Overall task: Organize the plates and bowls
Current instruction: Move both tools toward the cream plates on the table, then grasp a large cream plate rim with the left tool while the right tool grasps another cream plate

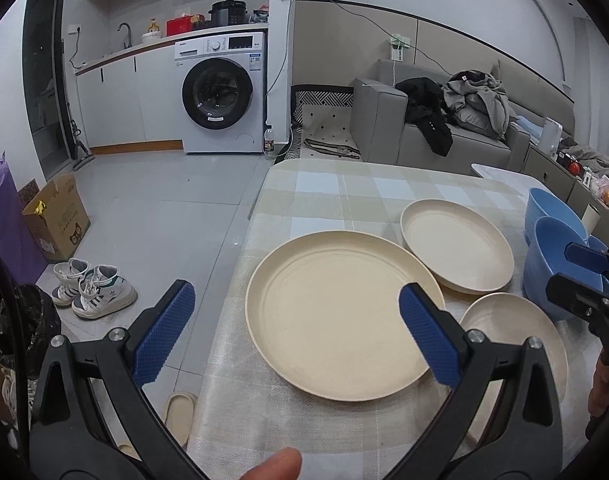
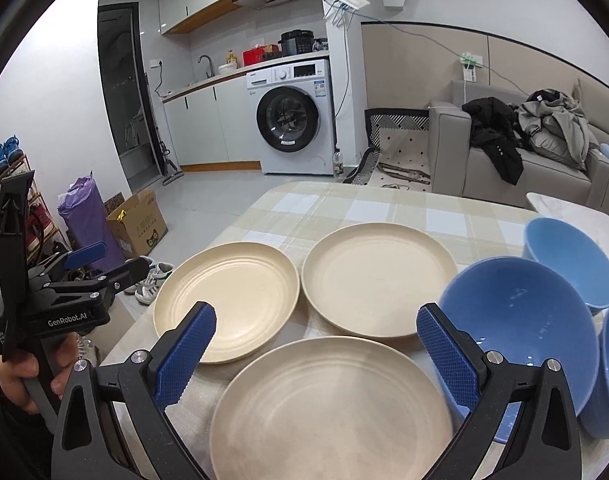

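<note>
So both tongs are spread wide and holding nothing. The left gripper [image 1: 296,332] hangs over the near-left cream round plastic plate [image 1: 340,316], its blue ridged pads [image 1: 166,332] clear of the rim. The right gripper [image 2: 316,354] hovers above the nearest cream plate [image 2: 328,412], not touching it either.

Taking that nearest plate as the landmark: a second cream plate [image 2: 228,300] sits just beyond it to the left, a third cream plate [image 2: 378,280] just beyond to the right, and three blue plastic bowls [image 2: 520,332] crowd together right beside it on the right. Everything rests on a beige-and-white checked tablecloth [image 2: 304,204].

Way behind the plate there's a white front-loading washing machine [image 2: 294,120], a grey sofa piled with clothes [image 2: 524,148], plus a cardboard box [image 2: 138,220] and white sneakers [image 1: 92,290] on the floor off to the left.
</note>
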`<state>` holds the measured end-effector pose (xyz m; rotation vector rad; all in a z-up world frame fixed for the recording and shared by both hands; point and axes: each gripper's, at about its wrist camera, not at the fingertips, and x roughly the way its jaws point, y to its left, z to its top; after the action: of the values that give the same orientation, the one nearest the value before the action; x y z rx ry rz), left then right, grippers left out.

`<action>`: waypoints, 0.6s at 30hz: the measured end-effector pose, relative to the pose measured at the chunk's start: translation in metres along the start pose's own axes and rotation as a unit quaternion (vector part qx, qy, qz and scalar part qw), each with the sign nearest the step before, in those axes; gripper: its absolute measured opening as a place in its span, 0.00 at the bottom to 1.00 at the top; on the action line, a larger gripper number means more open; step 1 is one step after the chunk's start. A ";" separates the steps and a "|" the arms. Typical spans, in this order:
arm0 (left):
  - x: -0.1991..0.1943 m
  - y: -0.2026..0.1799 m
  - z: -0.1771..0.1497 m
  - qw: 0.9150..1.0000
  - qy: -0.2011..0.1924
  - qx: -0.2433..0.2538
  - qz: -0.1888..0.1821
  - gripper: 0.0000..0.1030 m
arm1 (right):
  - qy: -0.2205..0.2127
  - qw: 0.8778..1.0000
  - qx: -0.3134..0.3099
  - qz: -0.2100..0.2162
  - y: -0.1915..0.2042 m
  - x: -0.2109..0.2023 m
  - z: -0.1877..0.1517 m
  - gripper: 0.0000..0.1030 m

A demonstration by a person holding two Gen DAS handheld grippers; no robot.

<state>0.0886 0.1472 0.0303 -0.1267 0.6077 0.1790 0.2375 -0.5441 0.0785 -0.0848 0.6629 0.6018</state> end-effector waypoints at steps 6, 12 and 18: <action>0.027 0.013 -0.009 0.999 0.028 -0.016 0.002 0.99 | 0.026 1.000 -0.003 0.010 0.009 0.033 0.005 0.96; 0.057 0.025 -0.017 0.998 0.063 -0.033 0.000 0.99 | 0.058 0.998 -0.002 0.015 0.012 0.064 0.004 0.89; 0.085 0.034 -0.024 0.995 0.095 -0.038 -0.002 0.84 | 0.090 0.996 0.001 0.030 0.016 0.092 -0.001 0.79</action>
<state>0.1365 0.1869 -0.0404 -0.2214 0.7912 0.1873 0.2856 -0.4858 0.0243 -0.1176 0.8428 0.6560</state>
